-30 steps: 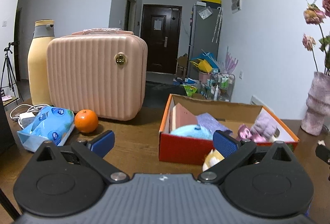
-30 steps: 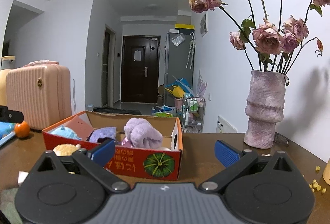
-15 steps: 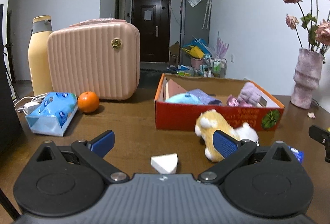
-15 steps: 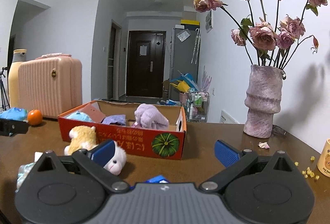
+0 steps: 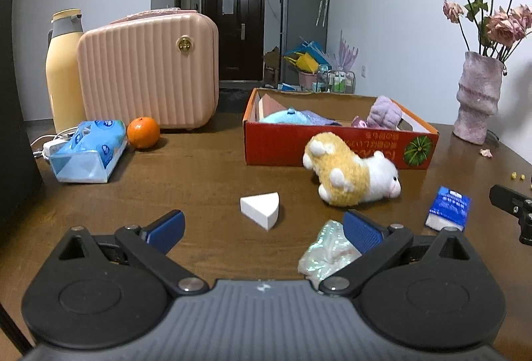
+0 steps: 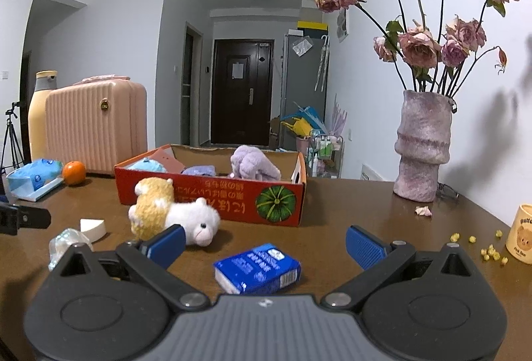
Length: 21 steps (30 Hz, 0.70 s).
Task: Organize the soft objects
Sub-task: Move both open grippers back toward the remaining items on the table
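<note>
Soft objects: four are lying loose on the desk (image 5: pixel 206 181), in front of the red box (image 5: pixel 335 148), which is already holding several soft things.
Tissue pack, far left: the large blue pack (image 5: pixel 88 150) is sitting beside an orange (image 5: pixel 143 132) (a hard neighbour, not part of the sorting) and a pink case (image 5: pixel 149 68).
Left tool: the left tool (image 5: pixel 262 226) is hovering low over the desk with its jaws spread wide and nothing between them.
White sponge wedge: it (image 5: pixel 260 209) is lying just ahead of the left tool, roughly on its centre line.
Crinkly bag: a clear, shiny packet (image 5: pixel 327 253) is resting against the inner face of the left tool's right finger, partly hidden by it.
Plush animal: the yellow-and-white toy (image 5: pixel 352 175) is lying on its side just in front of the box wall, outside it.
Small blue tissue pack: it (image 6: pixel 258 268) is sitting between the wide-open, empty jaws of the right tool (image 6: pixel 264 244).
Vase, far right: a vase (image 6: pixel 422 145) of dried roses is standing well apart from the box.
Risk, left side: closing now is likely to snag the crinkly bag instead of the wedge, since the bag is crowding one finger.
Risk, right side: the slick wrapper may be slipping out under a shallow pinch, and a careless sweep could be nudging the plush away.
</note>
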{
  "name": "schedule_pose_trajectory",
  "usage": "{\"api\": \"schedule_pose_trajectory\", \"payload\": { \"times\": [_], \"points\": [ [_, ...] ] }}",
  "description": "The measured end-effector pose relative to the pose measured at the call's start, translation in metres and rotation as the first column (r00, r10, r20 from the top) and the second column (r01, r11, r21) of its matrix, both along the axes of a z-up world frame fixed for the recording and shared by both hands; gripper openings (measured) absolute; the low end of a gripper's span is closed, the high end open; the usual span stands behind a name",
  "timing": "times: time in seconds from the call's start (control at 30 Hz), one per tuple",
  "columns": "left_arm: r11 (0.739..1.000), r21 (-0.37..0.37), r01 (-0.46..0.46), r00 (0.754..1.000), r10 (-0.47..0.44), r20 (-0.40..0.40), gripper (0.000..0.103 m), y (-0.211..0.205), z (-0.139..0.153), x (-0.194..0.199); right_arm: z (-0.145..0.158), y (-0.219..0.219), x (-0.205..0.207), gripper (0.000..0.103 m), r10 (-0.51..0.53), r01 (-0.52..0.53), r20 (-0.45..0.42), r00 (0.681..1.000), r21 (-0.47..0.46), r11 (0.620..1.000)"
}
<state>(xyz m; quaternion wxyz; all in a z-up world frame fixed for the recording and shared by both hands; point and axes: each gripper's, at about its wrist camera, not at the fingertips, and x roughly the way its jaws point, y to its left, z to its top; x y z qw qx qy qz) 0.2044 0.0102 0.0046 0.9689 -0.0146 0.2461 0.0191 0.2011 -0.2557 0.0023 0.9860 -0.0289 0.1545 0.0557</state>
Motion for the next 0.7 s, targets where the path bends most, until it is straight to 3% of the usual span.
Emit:
{"api": "schedule_pose_trajectory", "payload": {
  "times": [0.7],
  "points": [
    [1.000,0.002,0.018,0.999,-0.018,-0.031,0.103,0.005,-0.004,-0.001,-0.011,0.019,-0.001,0.103,0.047,-0.048,-0.050,0.998,-0.026,0.999]
  ]
}}
